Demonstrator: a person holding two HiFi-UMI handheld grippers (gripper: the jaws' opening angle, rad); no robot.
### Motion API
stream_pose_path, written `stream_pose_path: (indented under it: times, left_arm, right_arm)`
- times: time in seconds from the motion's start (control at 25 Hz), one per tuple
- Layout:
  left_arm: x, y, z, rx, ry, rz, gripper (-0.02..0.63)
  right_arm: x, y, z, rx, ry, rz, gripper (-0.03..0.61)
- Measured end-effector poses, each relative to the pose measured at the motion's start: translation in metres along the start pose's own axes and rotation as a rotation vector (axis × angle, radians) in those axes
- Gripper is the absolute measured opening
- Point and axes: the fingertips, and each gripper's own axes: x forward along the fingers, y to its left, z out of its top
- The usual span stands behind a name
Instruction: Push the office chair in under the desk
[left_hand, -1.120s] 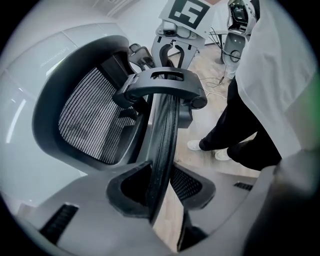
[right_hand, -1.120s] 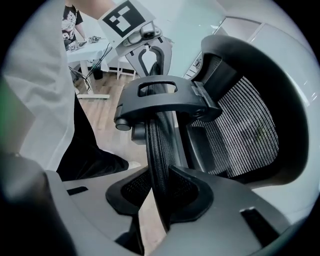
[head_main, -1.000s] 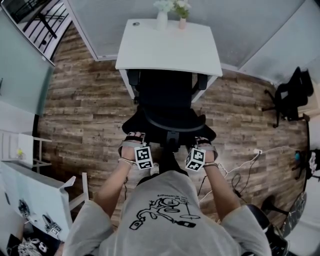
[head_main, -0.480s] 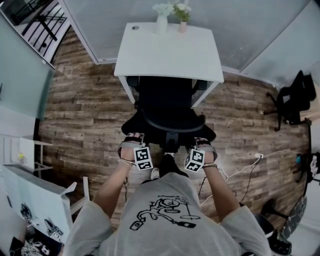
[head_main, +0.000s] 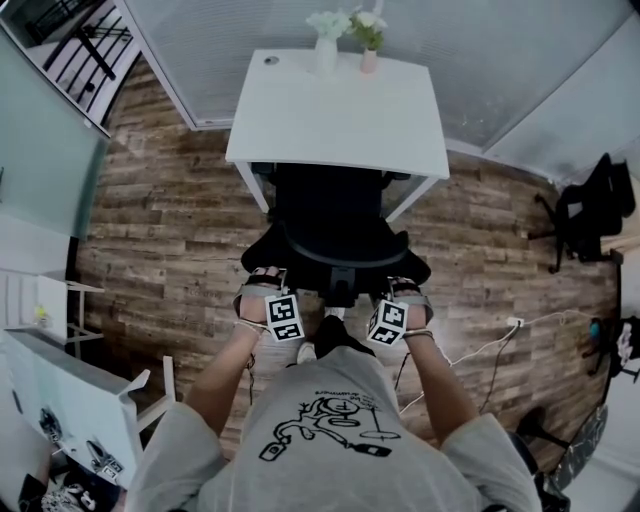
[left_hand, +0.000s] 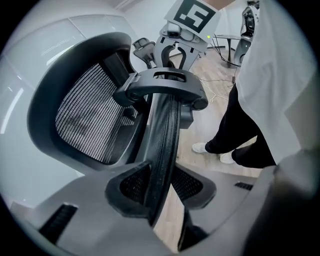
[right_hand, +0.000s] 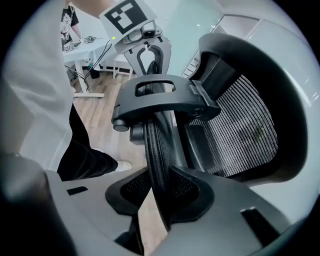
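left gripper (left_hand: 162, 192): my jaws stand at a middling width with the mesh edge (left_hand: 165, 135) of the chair's back running between them. Both pads (left_hand: 131, 192) lie against it, and the jaws have just been opening a little around it.
right gripper (right_hand: 162, 197): I have the same hold on the other side of the chair's back. My pads (right_hand: 196, 200) sit on either face of the mesh edge, and the jaws are neither wide nor narrow.
office chair (head_main: 335, 225): black and facing the desk. Its front part is tucked under the desk's near edge, while its back stands out on my side of the desk.
bracket (right_hand: 157, 100): dark plastic with a slot through it, sitting where the mesh edge ends, on the side of the chair's back turned away from the desk.
desk (head_main: 340, 115): white, with its far edge towards the wall.
vases (head_main: 326, 45): two, with flowers, at the desk's far edge and well apart from the chair.
me: I stand behind the chair, on its side away from the desk, with both arms reaching to its back.
shoe (left_hand: 202, 148): white, on the wood floor (head_main: 170, 220), on the side of the chair away from the desk.
second chair (head_main: 590, 205): black, well off to the right of the desk in the head view.
cable (head_main: 480, 345): pale, lying on the floor well apart from the desk, on my right.
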Motion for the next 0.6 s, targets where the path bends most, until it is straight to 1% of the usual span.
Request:
stream_pose_path:
  times: [0.2,0.36,0.6]
  left_arm:
    - [0.008,0.011,0.006,-0.014,-0.001,-0.019,0.137]
    - [0.014,0.021,0.012,-0.025,0.001,-0.033,0.14]
    - [0.024,0.037,0.022,-0.037,-0.007,-0.053,0.149]
  right_arm:
    - [0.008,-0.017,-0.006,-0.005,0.0,0.012,0.13]
    - [0.012,-0.036,-0.01,-0.023,0.0,-0.001,0.132]
    - [0.018,-0.061,-0.015,-0.032,-0.003,0.008,0.135]
